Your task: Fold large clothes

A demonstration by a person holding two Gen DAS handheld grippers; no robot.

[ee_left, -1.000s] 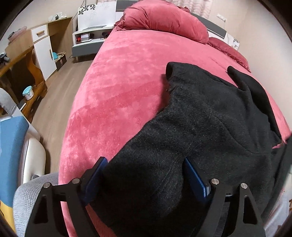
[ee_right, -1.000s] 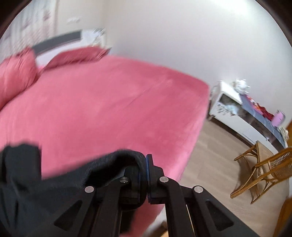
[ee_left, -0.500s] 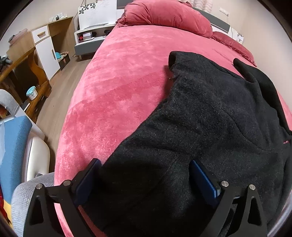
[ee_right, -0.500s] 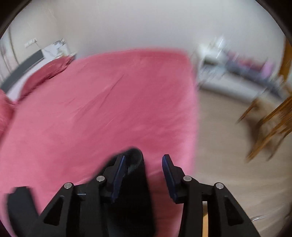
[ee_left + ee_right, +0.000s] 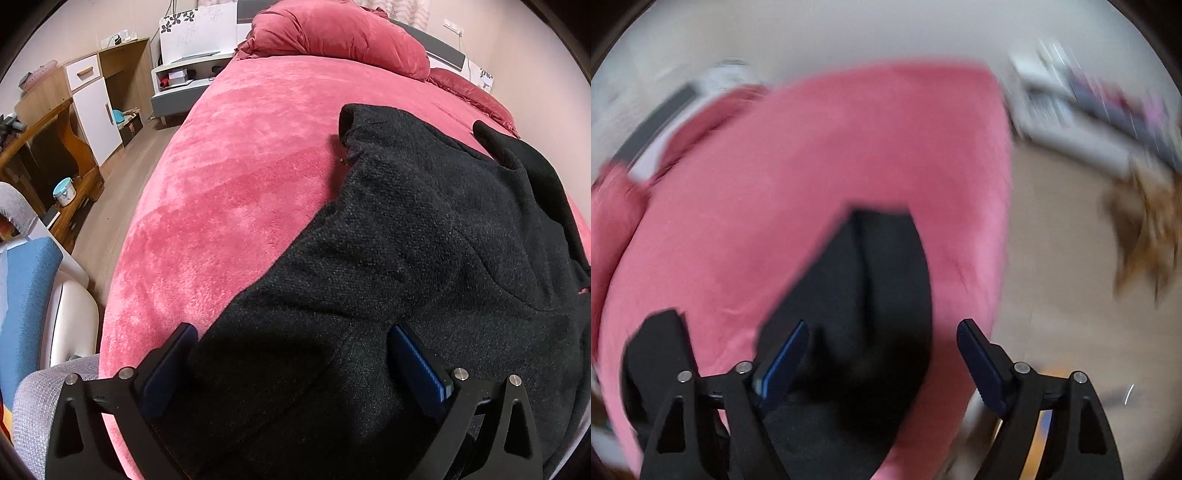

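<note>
A large black knit garment (image 5: 424, 240) lies spread over the near right part of a pink bed (image 5: 240, 177). My left gripper (image 5: 291, 332) hovers over its near edge. Its jaws are opening and stand wide; fabric lies between the fingers (image 5: 417, 358), but the pads do not press on it. The right wrist view is blurred. There a long black strip of the garment (image 5: 879, 266) lies on the pink bed (image 5: 849, 147) and runs between the fingers (image 5: 783, 354) of my right gripper (image 5: 882, 325). Its jaws are opening too, with both pads off the cloth.
Pink pillows (image 5: 340, 37) lie at the head of the bed. A wooden desk and white cabinet (image 5: 92, 107) stand left of the bed across a strip of floor. A grey and blue chair (image 5: 33, 306) is at the near left. A white low cabinet (image 5: 1082, 125) and a wooden chair (image 5: 1145, 229) stand right of the bed.
My right gripper was shut on black fabric, opened and let it go while sinking toward the bed and rolling. My left jaws spread wider. The garment now lies flatter.
</note>
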